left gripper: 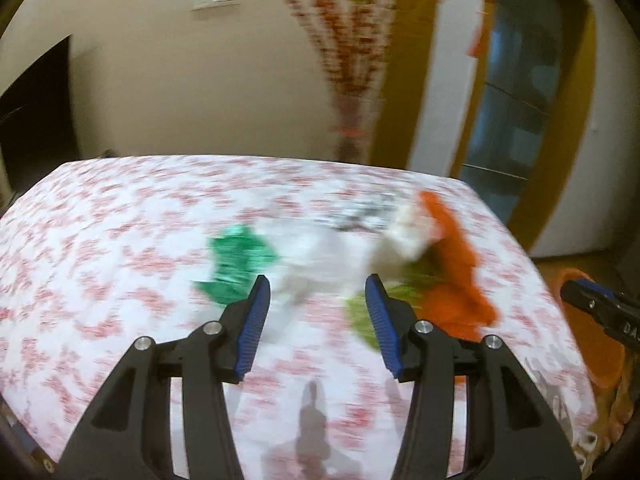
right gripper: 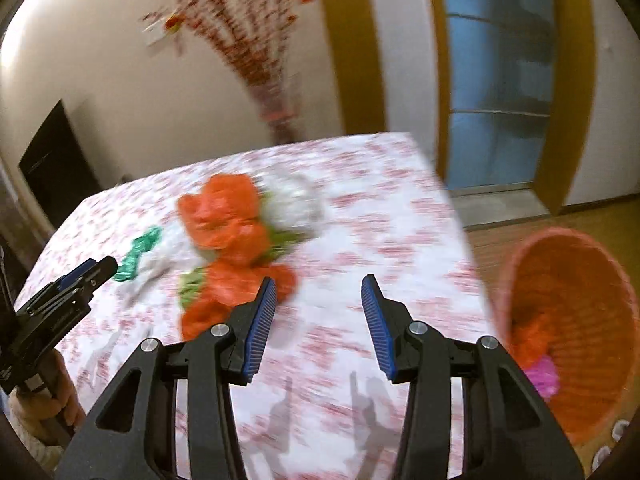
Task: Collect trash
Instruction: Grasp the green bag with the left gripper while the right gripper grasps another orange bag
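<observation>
Crumpled trash lies in a heap on the table with a red-and-white cloth (left gripper: 100, 240): a green wrapper (left gripper: 236, 260), white plastic (left gripper: 320, 256), a yellow-green piece (left gripper: 360, 316) and orange plastic (left gripper: 456, 264). My left gripper (left gripper: 318, 292) is open and empty, just short of the white plastic. My right gripper (right gripper: 319, 292) is open and empty above bare cloth (right gripper: 400, 220), right of the orange plastic (right gripper: 232, 232). The green wrapper (right gripper: 140, 252) and white plastic (right gripper: 292, 200) also show there. Both views are blurred.
An orange wicker basket (right gripper: 592, 304) stands on the floor right of the table, holding orange and pink trash (right gripper: 542, 372). A vase of red branches (right gripper: 276, 116) stands behind the table. A wooden-framed glass door (right gripper: 496, 80) is at the right.
</observation>
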`<state>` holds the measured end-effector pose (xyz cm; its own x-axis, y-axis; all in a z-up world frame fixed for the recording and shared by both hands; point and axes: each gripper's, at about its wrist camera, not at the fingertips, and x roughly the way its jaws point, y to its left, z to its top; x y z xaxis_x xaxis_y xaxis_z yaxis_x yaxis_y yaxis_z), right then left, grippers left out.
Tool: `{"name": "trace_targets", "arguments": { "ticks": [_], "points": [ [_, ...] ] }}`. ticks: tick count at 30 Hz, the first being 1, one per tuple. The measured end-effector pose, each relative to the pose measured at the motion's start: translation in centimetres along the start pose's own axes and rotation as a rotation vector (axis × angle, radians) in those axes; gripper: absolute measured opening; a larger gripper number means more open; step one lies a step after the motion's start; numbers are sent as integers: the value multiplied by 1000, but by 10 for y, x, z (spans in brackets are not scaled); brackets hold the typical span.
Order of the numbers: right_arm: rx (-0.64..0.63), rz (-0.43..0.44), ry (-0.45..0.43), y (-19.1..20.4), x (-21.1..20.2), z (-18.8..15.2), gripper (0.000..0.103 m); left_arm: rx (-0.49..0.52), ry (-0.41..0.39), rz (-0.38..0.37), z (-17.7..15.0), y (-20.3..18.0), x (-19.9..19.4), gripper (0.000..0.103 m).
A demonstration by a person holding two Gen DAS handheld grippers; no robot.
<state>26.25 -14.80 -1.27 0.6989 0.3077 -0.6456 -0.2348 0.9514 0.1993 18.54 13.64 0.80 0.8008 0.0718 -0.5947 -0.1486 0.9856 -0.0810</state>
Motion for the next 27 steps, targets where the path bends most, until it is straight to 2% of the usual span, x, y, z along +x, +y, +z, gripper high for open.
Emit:
{"name": "trace_targets", "arguments": {
  "ticks": [3,8,10,15,17,18,19,20,22,27],
  "points": [
    [-24,29,37,27,27,6,46,-32,12,38,4,28,10,50],
    [-49,36,50,55,53,20,46,-63,29,62,8,59,26,50],
    [-56,44,50,63,60,25,52,-72,34,63,8,67,31,50],
    [-103,19,61,78,76,29,54,-94,60,54,10,77,48,51],
    [-122,-21,74,78,85,27,54,-97,69,50,11,78,53,51],
    [-122,-32,86,76,89,25,53,-98,73,47,11,78,55,51],
    [-118,-35,94,73,91,24,38,-99,75,45,11,79,58,51],
    [-109,-36,102,69,94,23,30,-97,78,43,12,79,60,51],
    [-87,-28,110,60,94,23,20,-93,84,41,12,78,64,51],
    [-70,-21,74,51,83,26,16,-97,102,35,13,80,74,51]
  ]
}}
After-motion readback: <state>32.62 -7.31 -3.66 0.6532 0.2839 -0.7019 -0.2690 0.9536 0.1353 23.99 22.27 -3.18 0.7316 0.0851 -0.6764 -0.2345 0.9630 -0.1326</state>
